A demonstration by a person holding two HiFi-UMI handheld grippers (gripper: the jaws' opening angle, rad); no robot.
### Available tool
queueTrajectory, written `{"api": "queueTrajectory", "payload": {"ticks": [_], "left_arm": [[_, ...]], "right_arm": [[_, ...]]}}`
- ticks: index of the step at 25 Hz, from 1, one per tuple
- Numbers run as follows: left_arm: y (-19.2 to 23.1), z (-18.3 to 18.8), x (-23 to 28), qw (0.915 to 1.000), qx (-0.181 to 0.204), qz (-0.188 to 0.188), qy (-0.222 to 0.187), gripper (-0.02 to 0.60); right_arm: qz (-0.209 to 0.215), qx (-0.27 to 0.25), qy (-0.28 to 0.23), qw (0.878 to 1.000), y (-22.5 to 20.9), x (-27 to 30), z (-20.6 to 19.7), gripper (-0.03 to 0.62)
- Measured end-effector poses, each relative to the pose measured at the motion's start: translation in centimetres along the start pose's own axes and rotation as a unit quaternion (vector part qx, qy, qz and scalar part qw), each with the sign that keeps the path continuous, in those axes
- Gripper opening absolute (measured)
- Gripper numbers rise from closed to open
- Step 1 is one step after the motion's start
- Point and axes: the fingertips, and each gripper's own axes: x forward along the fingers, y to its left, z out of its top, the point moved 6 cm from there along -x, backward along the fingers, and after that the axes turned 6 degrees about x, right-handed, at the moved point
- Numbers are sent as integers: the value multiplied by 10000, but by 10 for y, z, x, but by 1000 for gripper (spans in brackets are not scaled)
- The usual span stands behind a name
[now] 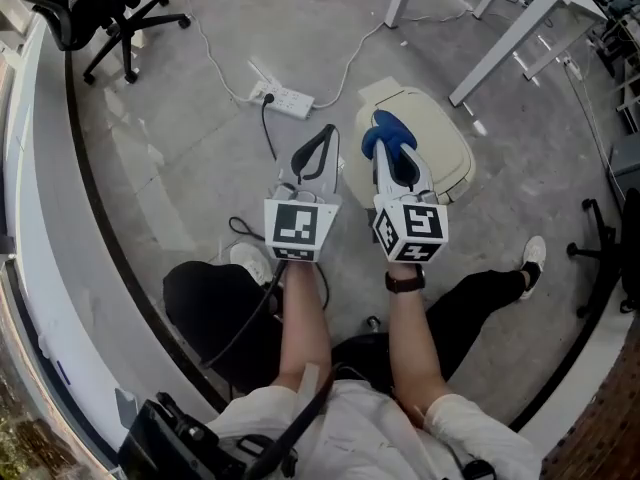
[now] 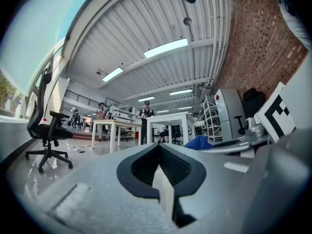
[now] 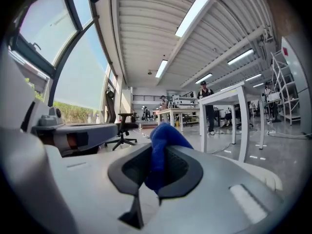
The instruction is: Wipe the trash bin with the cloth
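Between the right gripper's (image 3: pixel 158 155) fingers (image 3: pixel 189 173), cloth (image 3: pixel 165 136) clamped.

You are working in an open-plan, lab-like office. A white table (image 2: pixel 168 125) is standing on polished concrete floor (image 2: pixel 83 152); a wheeled office chair (image 2: pixel 48 130) is sitting left of the table, metal shelving (image 2: pixel 207 118) and a brick wall (image 2: pixel 253 48) are rising to its right, people (image 2: pixel 145 115) are standing behind it, and strip lights (image 2: pixel 165 48) are glowing above it.

floor: grey concrete (image 1: pixel 250 28) | white desks (image 1: pixel 520 18) | black office chair (image 1: pixel 110 18) | brick wall (image 2: pixel 243 48)
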Motion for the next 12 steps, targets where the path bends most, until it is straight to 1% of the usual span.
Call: {"api": "queueTrajectory", "payload": {"ticks": [3, 7, 10, 12], "left_arm": [[25, -20, -4, 9997, -53, 241, 72, 2], [49, -39, -17, 9989, -67, 468, 58, 0], [54, -54, -26, 9988, -154, 463, 4, 0], [54, -68, -29, 9990, -201, 401, 64, 0]], "right_arm": [[-275, -175, 273, 9991, 10, 37, -28, 38], [-476, -597, 474, 9960, 21, 72, -73, 38], [-499, -1083, 657, 9907, 32, 89, -111, 38], [-699, -1225, 935, 9856, 30, 98, -144, 38]]}}
